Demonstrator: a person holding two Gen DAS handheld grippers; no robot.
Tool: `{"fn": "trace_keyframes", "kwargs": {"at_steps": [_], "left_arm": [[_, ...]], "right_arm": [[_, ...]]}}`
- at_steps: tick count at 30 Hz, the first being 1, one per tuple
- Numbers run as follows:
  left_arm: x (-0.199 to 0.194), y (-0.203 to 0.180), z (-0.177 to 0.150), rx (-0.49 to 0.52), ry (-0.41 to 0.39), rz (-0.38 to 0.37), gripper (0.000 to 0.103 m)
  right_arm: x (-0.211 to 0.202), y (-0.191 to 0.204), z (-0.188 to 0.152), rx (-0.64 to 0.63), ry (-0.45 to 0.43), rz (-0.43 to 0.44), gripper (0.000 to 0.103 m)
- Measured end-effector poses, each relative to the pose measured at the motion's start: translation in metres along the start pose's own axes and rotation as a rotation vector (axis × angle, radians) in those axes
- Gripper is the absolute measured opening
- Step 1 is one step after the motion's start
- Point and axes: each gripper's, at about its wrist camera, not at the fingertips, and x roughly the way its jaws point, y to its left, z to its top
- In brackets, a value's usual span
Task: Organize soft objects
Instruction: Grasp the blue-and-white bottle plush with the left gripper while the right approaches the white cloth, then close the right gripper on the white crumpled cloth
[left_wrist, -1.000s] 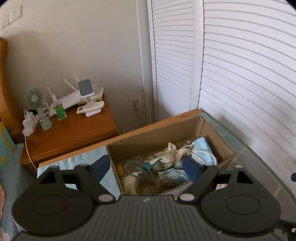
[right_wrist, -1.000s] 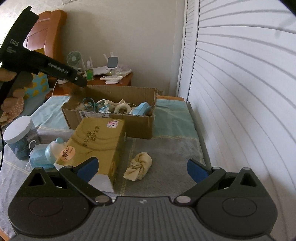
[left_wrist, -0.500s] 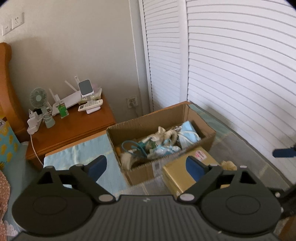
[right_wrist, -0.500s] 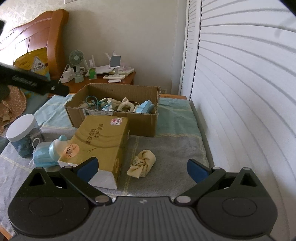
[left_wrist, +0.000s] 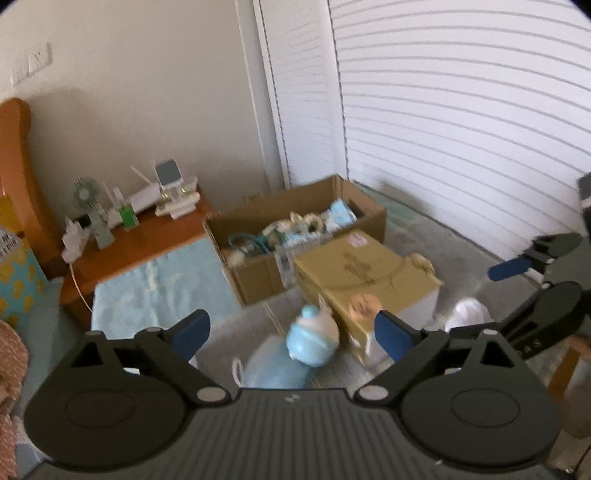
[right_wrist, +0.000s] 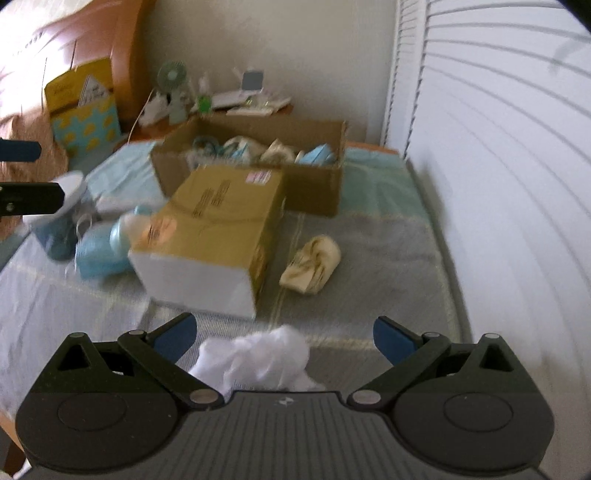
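Observation:
An open cardboard box (right_wrist: 314, 184) on the bed holds several soft items, among them cream cloths and blue masks. My right gripper (right_wrist: 284, 334) is open and low over a crumpled white cloth (right_wrist: 258, 360), which lies between its fingers without touching the pads. A cream cloth bundle (right_wrist: 312, 264) lies farther ahead. My left gripper (left_wrist: 291, 332) has its jaws opening, with nothing gripped. Just beyond it are a light blue capped bottle (left_wrist: 312, 339) and a blue face mask (left_wrist: 273, 365). The same box (left_wrist: 295, 221) stands farther back in the left wrist view.
A tan tissue box (right_wrist: 218, 221) lies across the middle of the bed, in front of the cardboard box. A white-lidded jar (right_wrist: 59, 221) stands at the left. A wooden nightstand (left_wrist: 147, 243) holds a fan and small devices. White louvred doors (right_wrist: 498, 184) run along the right.
The left gripper has pulled back from the cardboard box, so the tissue box, bottle and mask are now in view, and its jaws stand wider. The right gripper has sunk over the white cloth.

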Motion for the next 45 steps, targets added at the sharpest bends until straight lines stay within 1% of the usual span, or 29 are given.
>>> {"fn": "trace_keyframes", "kwargs": {"at_steps": [4,8,13,16,18,20,21,23,24,25,26,28,31,35,39,43,45], "left_arm": [[0.007,0.002,-0.01,0.006,0.029,-0.016,0.096],[0.015,0.003,-0.015,0.01,0.041,-0.039,0.096],[0.027,0.002,-0.018,0.034,0.039,-0.096,0.096],[0.037,0.003,-0.017,0.04,0.061,-0.129,0.096],[0.045,0.002,-0.016,0.075,0.075,-0.108,0.096],[0.051,-0.001,-0.016,0.134,0.075,-0.08,0.095],[0.054,-0.002,-0.016,0.159,0.077,-0.075,0.093],[0.058,-0.003,-0.015,0.204,0.088,-0.076,0.083],[0.061,-0.003,-0.015,0.224,0.098,-0.083,0.08],[0.063,-0.004,-0.015,0.237,0.105,-0.087,0.075],[0.065,-0.004,-0.014,0.25,0.111,-0.091,0.073],[0.069,-0.004,-0.014,0.268,0.118,-0.1,0.07],[0.075,-0.006,-0.013,0.298,0.116,-0.12,0.07],[0.085,-0.007,-0.013,0.316,0.137,-0.137,0.059],[0.091,-0.006,-0.014,0.31,0.145,-0.159,0.055],[0.092,-0.006,-0.014,0.308,0.151,-0.182,0.045],[0.093,-0.005,-0.015,0.298,0.151,-0.182,0.045]], "right_arm": [[0.014,0.004,-0.007,-0.017,0.046,-0.018,0.103],[0.024,0.001,-0.014,-0.016,0.084,-0.047,0.103],[0.023,-0.005,-0.019,-0.005,0.072,-0.029,0.103],[0.022,-0.006,-0.024,-0.013,0.045,-0.026,0.103],[0.02,-0.006,-0.027,-0.015,0.029,-0.023,0.103],[0.019,-0.006,-0.028,-0.013,0.023,-0.024,0.103],[0.019,-0.006,-0.028,-0.012,0.025,-0.025,0.103],[0.019,-0.006,-0.026,-0.011,0.031,-0.026,0.103],[0.02,-0.006,-0.025,-0.011,0.034,-0.026,0.103],[0.02,-0.006,-0.025,-0.01,0.036,-0.027,0.103],[0.02,-0.006,-0.025,-0.01,0.036,-0.027,0.103],[0.02,-0.006,-0.025,-0.009,0.033,-0.027,0.103],[0.021,-0.006,-0.026,-0.009,0.025,-0.027,0.103],[0.02,-0.006,-0.027,-0.01,0.018,-0.027,0.103],[0.019,-0.006,-0.029,-0.01,0.015,-0.027,0.103],[0.019,-0.006,-0.029,-0.01,0.012,-0.027,0.103],[0.019,-0.006,-0.029,-0.011,0.009,-0.027,0.103]]}}
